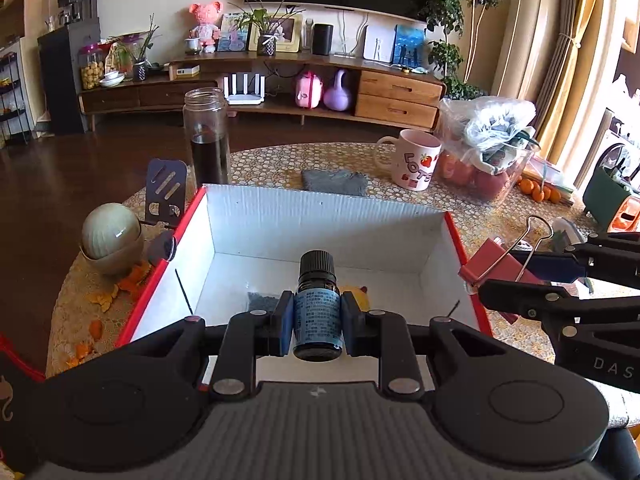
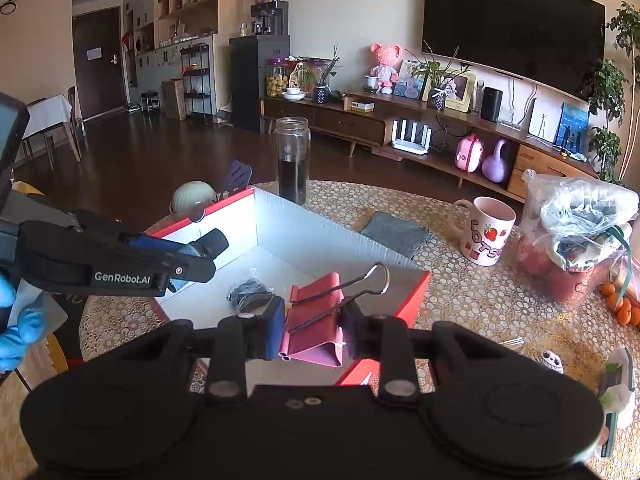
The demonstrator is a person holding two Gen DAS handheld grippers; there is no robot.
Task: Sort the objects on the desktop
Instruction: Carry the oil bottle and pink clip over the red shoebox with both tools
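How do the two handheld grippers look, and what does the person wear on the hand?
Both the left gripper and the right gripper are black plastic with scissor-like links, silver rivets and blue pads. White lettering "GenRobot.AI" marks the left gripper's side. The visible hand wears a blue glove.

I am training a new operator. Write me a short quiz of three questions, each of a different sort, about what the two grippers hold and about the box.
1. True or false: the left gripper is shut on a small dark bottle.
2. Multiple choice: the right gripper holds A) a spoon, B) a red binder clip, C) a mug.
3. Fill in: both grippers hang over the open white box with the ____ rim.

Key: 1 true; 2 B; 3 red.
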